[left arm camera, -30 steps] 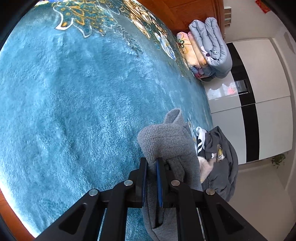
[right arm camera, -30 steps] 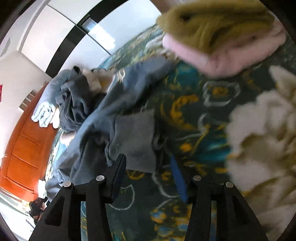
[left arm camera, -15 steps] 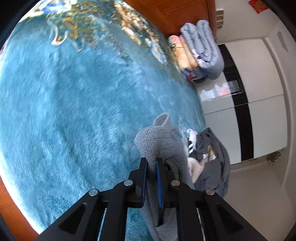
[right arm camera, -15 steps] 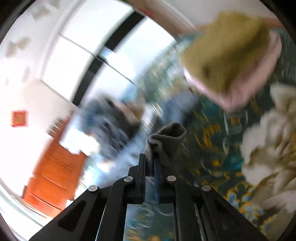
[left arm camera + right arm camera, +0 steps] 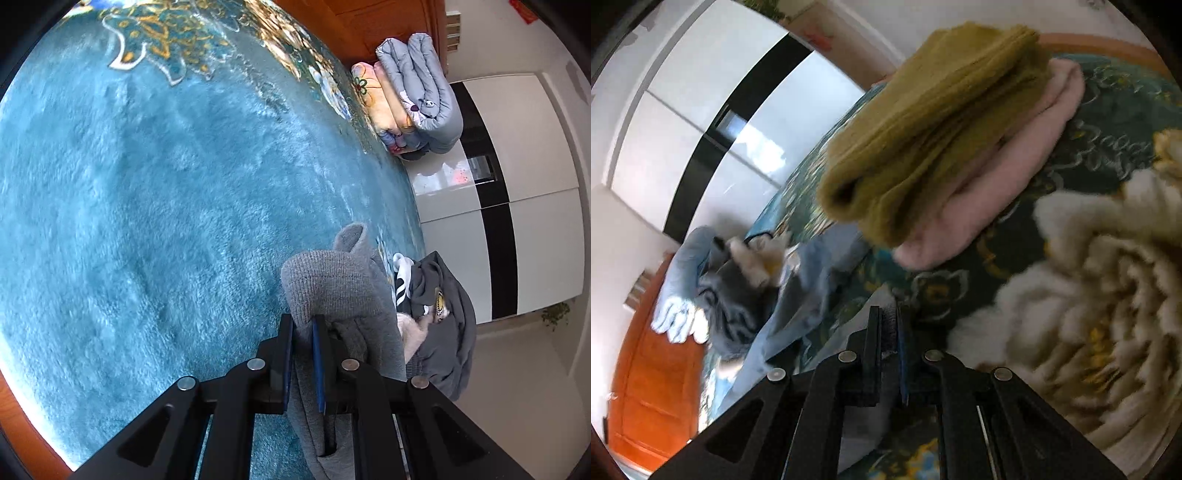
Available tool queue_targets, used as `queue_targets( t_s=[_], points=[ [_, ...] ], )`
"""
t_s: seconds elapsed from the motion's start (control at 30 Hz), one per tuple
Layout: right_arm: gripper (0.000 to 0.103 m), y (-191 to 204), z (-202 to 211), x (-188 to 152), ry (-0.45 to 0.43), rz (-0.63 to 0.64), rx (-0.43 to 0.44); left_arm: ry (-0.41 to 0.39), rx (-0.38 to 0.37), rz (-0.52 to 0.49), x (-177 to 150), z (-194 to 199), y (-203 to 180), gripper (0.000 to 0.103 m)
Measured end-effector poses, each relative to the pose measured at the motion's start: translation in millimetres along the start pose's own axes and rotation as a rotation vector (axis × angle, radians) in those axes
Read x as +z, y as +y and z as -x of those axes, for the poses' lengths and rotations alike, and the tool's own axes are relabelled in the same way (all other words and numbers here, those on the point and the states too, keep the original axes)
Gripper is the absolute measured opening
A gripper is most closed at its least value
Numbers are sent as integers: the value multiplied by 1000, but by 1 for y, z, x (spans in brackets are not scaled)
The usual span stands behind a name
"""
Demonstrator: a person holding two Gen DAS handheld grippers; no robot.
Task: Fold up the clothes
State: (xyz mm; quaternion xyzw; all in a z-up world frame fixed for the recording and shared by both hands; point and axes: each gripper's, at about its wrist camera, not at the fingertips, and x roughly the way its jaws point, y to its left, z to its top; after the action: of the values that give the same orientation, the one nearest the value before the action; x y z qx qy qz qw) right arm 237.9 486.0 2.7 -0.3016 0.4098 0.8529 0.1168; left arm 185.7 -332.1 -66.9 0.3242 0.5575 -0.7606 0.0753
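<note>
In the left wrist view the left gripper [image 5: 303, 325] is closed down to a narrow slit on a fold of a grey knit sweater [image 5: 332, 291], whose ribbed edge bulges up just beyond the fingertips while the rest hangs down between the fingers toward the camera. Under and to the left of the gripper spreads a teal plush blanket [image 5: 147, 221] with a gold flower border at its far edge. Just right of the gripper lies a heap of dark grey clothes [image 5: 443, 325] showing white stripes and a small round yellow badge whose writing is too small to read. Far ahead and to the right sits a stack of folded quilts [image 5: 413, 92]. In the right wrist view, which is blurred, the right gripper [image 5: 888, 317] is nearly shut on a thin grey edge of cloth. Ahead of it, slightly right, an olive-yellow folded sweater [image 5: 931, 129] rests on a pink folded garment [image 5: 997, 184]; the grey clothes heap lies ahead to the left.
</note>
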Motion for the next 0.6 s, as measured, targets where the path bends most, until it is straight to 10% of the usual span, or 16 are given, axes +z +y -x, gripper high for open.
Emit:
queue_targets(
  t_s=[0.47,0.6],
  points=[
    [4,-27,13,-8,35,-20,82,12,15,-29,-5,11,-4,12],
    [12,-30,6,-28,108,-9,70,22,46,-44,-9,18,4,29]
  ],
)
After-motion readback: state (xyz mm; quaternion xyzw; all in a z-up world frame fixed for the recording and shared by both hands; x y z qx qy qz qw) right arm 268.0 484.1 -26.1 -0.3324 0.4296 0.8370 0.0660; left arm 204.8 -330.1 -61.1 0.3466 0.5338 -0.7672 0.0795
